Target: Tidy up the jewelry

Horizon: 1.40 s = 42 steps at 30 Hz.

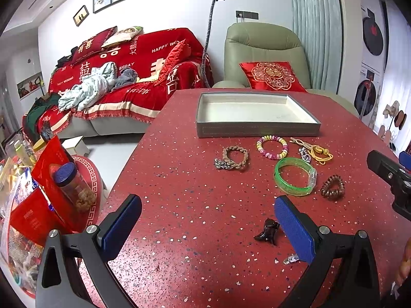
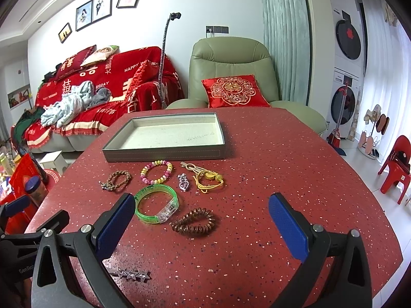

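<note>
- Left wrist view: the left gripper hovers above the red speckled table, blue pads spread wide with nothing between them.
- A dark claw hair clip lies just beside its right pad; a small silver clip is partly hidden there.
- Farther off sits an empty grey tray, with a braided bracelet, beaded bracelet, green bangle and brown coil hair tie before it.
- The sofa throw reads "HAPPY WED…" and "BIGDAY".
- Right wrist view: the right gripper is likewise wide apart and empty, the coil tie and bangle lying between its pads.
- A heart pendant, a gold cord piece and a star-studded barrette also lie loose.
- The other gripper's handle shows lettering, perhaps "GenRob".
</note>
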Available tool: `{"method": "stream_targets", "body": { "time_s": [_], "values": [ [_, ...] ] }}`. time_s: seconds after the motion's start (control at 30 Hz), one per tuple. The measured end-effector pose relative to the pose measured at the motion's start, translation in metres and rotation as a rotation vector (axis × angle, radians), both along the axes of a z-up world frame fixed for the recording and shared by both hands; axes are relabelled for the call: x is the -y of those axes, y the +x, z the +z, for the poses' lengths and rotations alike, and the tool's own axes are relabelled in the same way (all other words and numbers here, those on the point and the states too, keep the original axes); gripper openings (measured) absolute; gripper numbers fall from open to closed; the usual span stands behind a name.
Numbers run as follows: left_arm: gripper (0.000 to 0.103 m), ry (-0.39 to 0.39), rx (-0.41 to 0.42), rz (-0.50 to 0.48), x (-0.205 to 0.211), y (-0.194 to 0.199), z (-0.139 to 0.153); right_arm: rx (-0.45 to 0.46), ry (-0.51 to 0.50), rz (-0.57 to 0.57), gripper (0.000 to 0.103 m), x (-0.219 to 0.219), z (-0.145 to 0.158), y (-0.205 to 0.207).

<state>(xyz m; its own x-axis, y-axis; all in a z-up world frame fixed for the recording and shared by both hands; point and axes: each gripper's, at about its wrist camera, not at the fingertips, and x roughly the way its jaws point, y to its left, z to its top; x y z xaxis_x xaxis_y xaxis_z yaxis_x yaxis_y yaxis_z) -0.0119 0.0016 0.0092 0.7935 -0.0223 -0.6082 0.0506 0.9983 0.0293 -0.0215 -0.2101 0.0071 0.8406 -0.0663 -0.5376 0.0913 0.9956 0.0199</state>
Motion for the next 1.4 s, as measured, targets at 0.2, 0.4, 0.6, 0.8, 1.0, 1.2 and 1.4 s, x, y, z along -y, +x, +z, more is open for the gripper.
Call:
{"method": "stream_targets", "body": {
  "time_s": [0.2,0.4,0.6,0.8,1.0,1.2,1.4],
  "values": [
    [0.103,-0.008,0.017,0.011,-0.003,-0.002,0.003,0.003,0.001,0.002,0.103,0.001,0.004,0.0],
    [0.103,-0.013,0.035,0.013,-0.006,-0.006,0.005,0.006,0.0,0.002,0.103,-0.002,0.011,0.0],
    [0.103,-0.015,0.043,0.009,-0.005,-0.008,0.004,0.008,-0.001,0.002,0.103,-0.002,0.012,0.0],
    [0.103,-0.01,0.034,0.004,-0.004,-0.008,0.002,0.005,0.003,0.002,0.103,-0.001,0.014,-0.001],
    [0.103,-0.006,0.026,0.001,-0.001,-0.006,0.001,0.005,0.003,0.003,0.103,-0.001,0.015,0.0],
    [0.103,-0.001,0.013,-0.003,0.0,-0.004,-0.001,-0.007,0.008,0.005,0.103,-0.001,0.015,0.007],
    [0.103,0.0,0.004,-0.006,0.001,-0.002,-0.004,-0.008,0.008,0.006,0.103,-0.002,0.006,0.009]
  ]
}}
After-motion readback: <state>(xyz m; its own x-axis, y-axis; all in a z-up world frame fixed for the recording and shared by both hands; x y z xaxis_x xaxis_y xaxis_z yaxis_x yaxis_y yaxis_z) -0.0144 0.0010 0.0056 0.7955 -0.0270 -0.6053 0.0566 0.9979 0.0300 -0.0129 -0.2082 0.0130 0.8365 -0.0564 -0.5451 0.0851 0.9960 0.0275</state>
